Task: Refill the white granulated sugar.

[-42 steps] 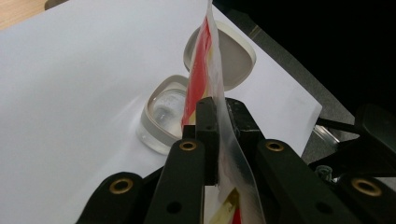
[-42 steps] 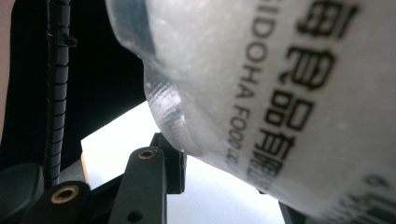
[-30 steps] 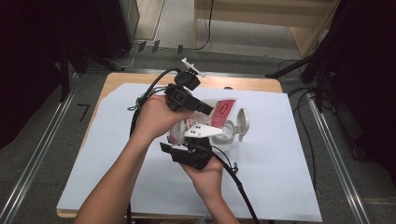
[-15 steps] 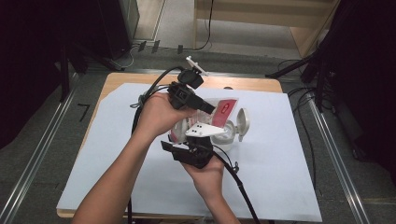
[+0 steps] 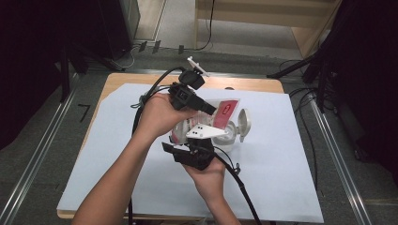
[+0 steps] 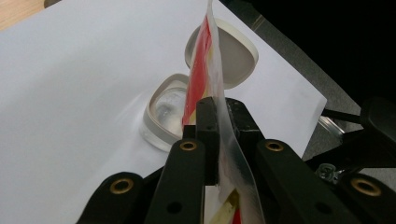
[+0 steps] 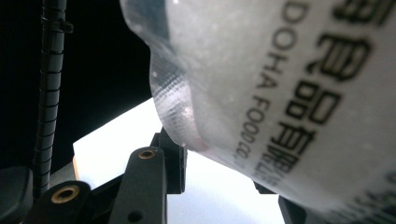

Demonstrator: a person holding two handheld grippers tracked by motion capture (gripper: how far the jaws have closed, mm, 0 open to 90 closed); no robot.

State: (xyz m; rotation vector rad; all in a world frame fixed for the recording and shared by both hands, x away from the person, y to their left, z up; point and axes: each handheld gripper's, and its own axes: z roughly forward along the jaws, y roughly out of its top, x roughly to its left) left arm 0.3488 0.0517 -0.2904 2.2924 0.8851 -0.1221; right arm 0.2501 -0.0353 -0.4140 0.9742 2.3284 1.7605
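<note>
Glossy plastic pouch (image 6: pixel 212 70), matt paper sheet (image 5: pixel 281 159)

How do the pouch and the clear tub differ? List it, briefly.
The pouch is held up, clamped in the left gripper; the tub sits on the white sheet. The pouch carries red print; the tub is plain. The pouch stands upright and thin, while the tub lies flat with its lid open. Both are partly see-through.
</note>
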